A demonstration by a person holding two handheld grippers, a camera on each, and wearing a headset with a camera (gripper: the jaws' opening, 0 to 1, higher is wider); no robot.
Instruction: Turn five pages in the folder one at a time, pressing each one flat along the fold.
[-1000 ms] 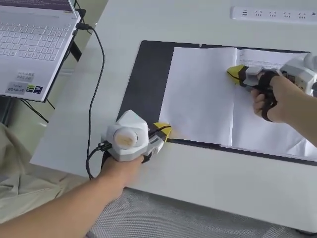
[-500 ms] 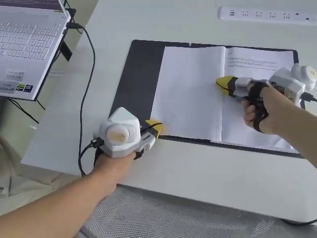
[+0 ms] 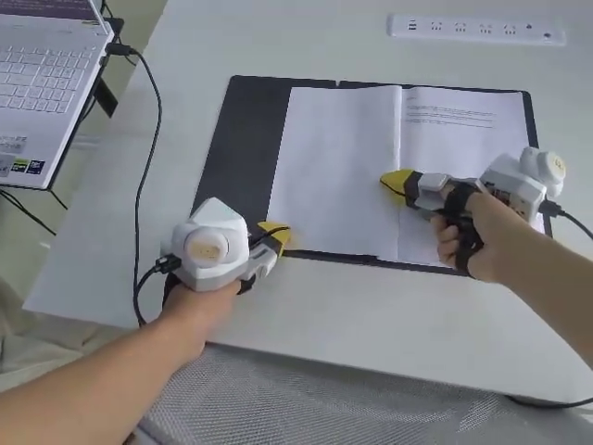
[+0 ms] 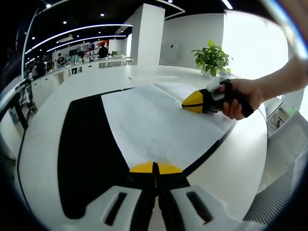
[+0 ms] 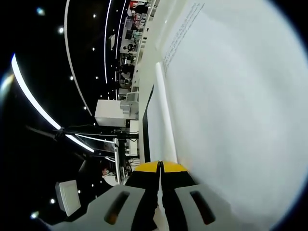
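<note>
A black folder (image 3: 243, 153) lies open on the white table, with a blank turned page (image 3: 338, 162) on its left half and a printed page (image 3: 468, 120) on the right. My left gripper (image 3: 275, 235) is shut with nothing in it. Its yellow tips rest at the blank page's near left corner, also seen in the left gripper view (image 4: 155, 168). My right gripper (image 3: 397, 184) is shut and empty, its tips pressing on the paper at the fold (image 3: 400, 158) toward the near end. The right gripper view shows its closed tips (image 5: 160, 167) against the page (image 5: 231, 110).
A laptop (image 3: 42, 88) sits at the far left with a black cable (image 3: 148, 139) trailing along the table to my left gripper. A white power strip (image 3: 473, 28) lies at the far edge. The table's near edge (image 3: 371, 357) runs just below the folder.
My right gripper has slid along the fold toward me, from near the page's top to its lower part. The left gripper has stayed at the page corner. The head camera has shifted.
</note>
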